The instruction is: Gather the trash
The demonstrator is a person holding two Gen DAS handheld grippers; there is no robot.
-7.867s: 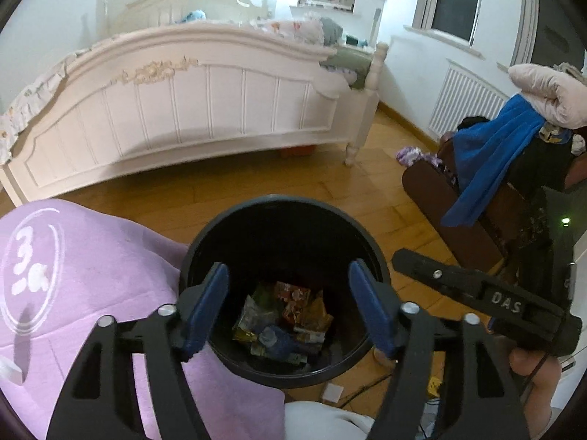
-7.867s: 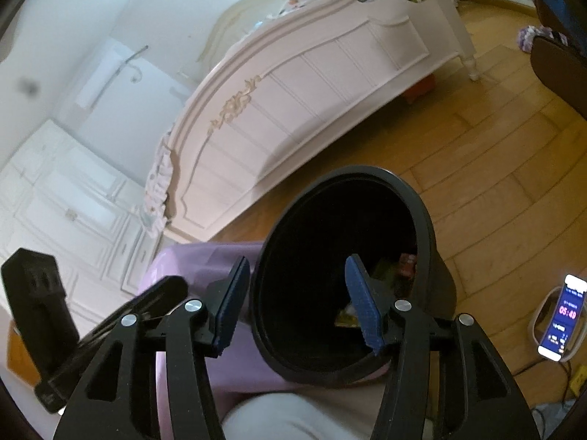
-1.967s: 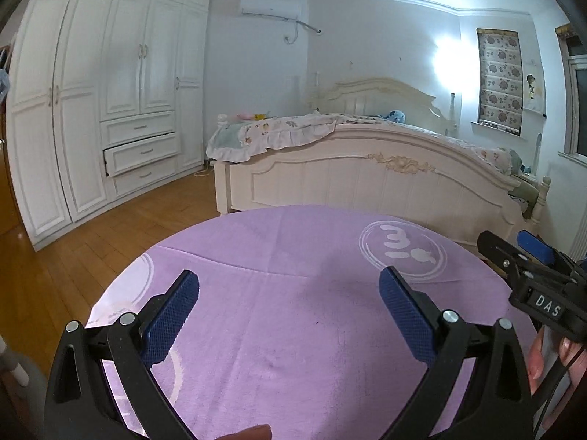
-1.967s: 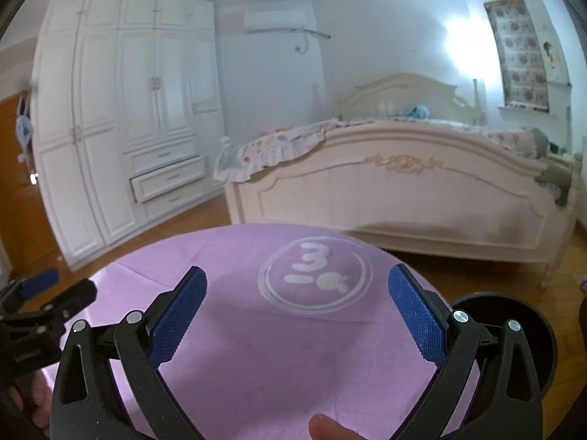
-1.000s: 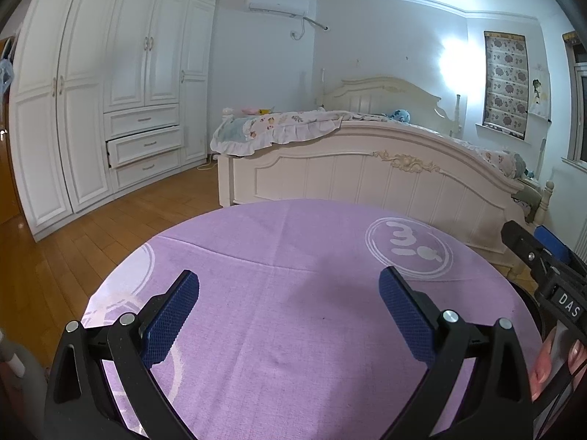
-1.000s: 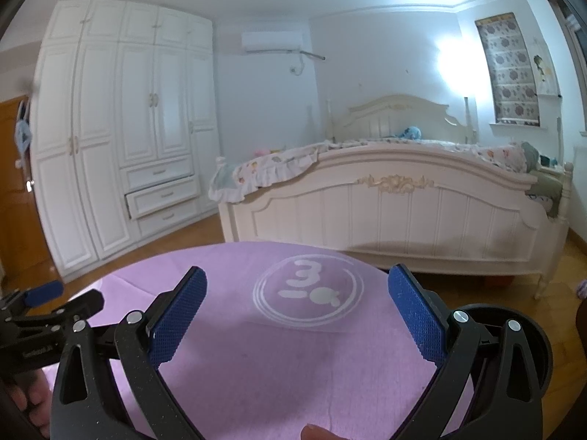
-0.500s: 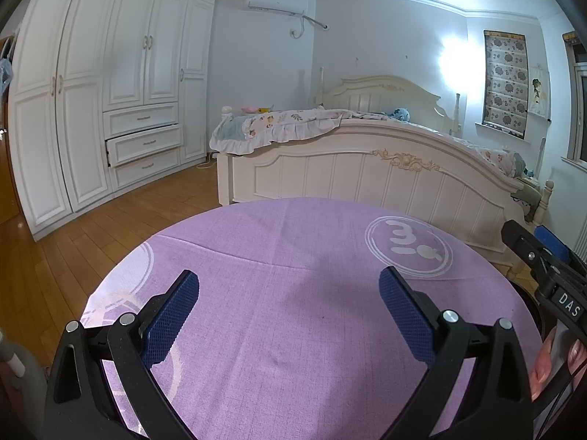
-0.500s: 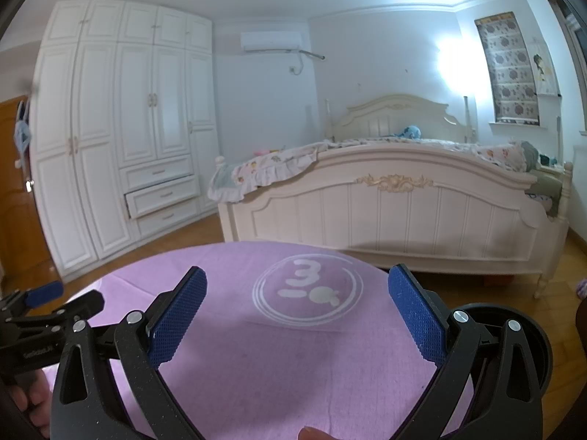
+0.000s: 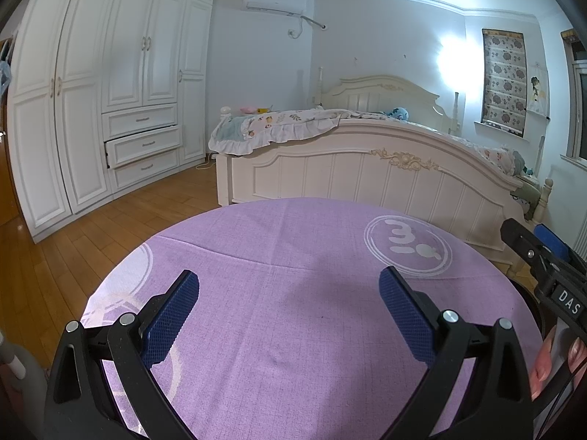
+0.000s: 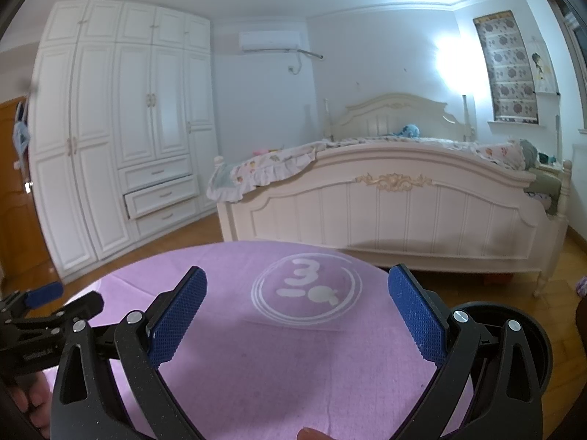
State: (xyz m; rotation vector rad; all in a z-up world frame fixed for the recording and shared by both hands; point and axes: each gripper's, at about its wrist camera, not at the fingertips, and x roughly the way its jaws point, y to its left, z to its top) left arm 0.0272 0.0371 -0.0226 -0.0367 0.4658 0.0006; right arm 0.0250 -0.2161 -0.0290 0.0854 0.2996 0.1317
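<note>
My left gripper (image 9: pixel 289 295) is open and empty above a round table with a purple cloth (image 9: pixel 293 242). My right gripper (image 10: pixel 297 291) is open and empty above the same cloth (image 10: pixel 256 366), which bears a white "3" logo (image 10: pixel 306 289). A black trash bin (image 10: pixel 513 315) stands on the floor at the table's right edge; its inside is hidden. No loose trash shows on the cloth. The right gripper also shows at the right edge of the left wrist view (image 9: pixel 543 256), and the left gripper shows at the left edge of the right wrist view (image 10: pixel 47 300).
A cream bed with a panelled footboard (image 9: pixel 367 172) stands beyond the table. A white wardrobe (image 9: pixel 110 91) with one drawer partly open lines the left wall. Wooden floor (image 9: pixel 66 242) lies between them. A window and radiator are at the right.
Since 7.9 s ago both grippers rose from over the bin, which held wrappers, to above the table and opened wider. In the last second almost nothing moved.
</note>
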